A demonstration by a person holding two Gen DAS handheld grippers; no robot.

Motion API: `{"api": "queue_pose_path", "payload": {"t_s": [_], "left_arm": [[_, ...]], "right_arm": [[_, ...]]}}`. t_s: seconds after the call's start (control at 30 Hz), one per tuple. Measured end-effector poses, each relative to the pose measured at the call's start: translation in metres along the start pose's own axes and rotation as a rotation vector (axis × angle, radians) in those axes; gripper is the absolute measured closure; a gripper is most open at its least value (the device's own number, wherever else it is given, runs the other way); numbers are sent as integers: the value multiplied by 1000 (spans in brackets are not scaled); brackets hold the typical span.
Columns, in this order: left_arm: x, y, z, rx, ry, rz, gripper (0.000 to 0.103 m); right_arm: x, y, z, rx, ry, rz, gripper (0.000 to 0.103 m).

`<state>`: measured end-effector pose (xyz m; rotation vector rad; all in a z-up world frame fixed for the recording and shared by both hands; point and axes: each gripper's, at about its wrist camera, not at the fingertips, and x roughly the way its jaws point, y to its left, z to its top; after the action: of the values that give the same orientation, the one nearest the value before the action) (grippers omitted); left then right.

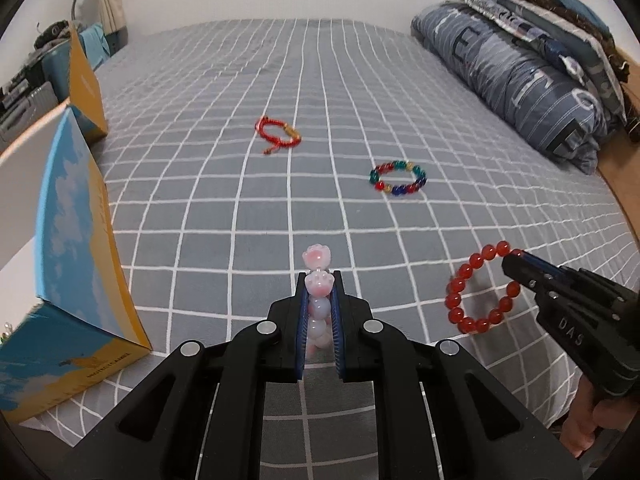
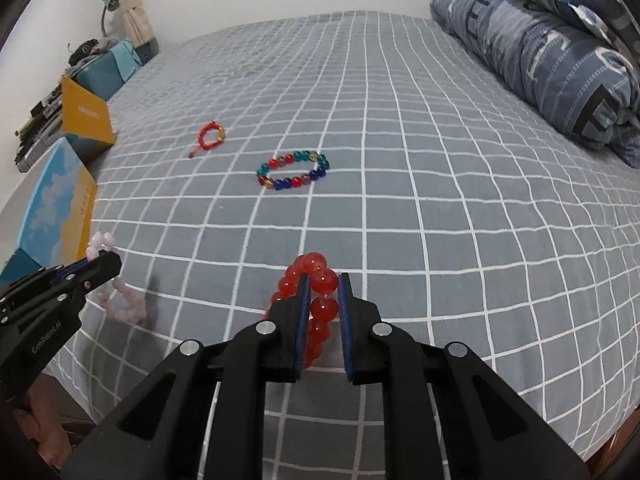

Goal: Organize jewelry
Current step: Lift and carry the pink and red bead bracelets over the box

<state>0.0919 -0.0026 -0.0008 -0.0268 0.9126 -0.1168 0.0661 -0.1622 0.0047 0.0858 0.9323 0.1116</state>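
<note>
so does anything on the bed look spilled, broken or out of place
Nothing broken or spilled. Two bracelets lie loose on the bed: a red cord one and a multicoloured bead one. They are apart and intact.

Four bracelets: pink bead bracelet (image 1: 319,304), red bead bracelet (image 1: 480,288), multicoloured bead bracelet (image 1: 398,178), red cord bracelet (image 1: 278,132). Two hand-held grippers: left hand-held gripper (image 1: 319,280), right hand-held gripper (image 2: 324,280).

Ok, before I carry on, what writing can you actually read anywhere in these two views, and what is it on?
"DAS": on the right gripper, seen from the left wrist view.
"CenRobot.AI", roughly; slightly blurred: on the left gripper, seen from the right wrist view.
Small dark print on the yellow edge of the blue and yellow box: too blurred to read.
Large letters on the rolled duvet: folded, only fragments.
</note>
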Motion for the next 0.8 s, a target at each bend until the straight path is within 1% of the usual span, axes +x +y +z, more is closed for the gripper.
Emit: {"api": "queue_pose_path", "payload": {"t_s": [0.1,0.2,0.3,0.5,0.8], "left_arm": [[-9,-2,3,9,-30,15,93],[-14,-3,6,8,-41,5,93],[-18,-4,8,11,-62,23,93],[-24,-2,11,6,-86,16,93],[-34,0,12,3,-110,53,93]], "right_arm": [[-7,3,3,-6,-23,5,90],[-11,5,6,-13,-45,3,90],[-16,5,9,-10,-70,-4,90],[-26,8,17,-21,-126,-24,90],[-31,18,20,-43,-143,-49,90]]}}
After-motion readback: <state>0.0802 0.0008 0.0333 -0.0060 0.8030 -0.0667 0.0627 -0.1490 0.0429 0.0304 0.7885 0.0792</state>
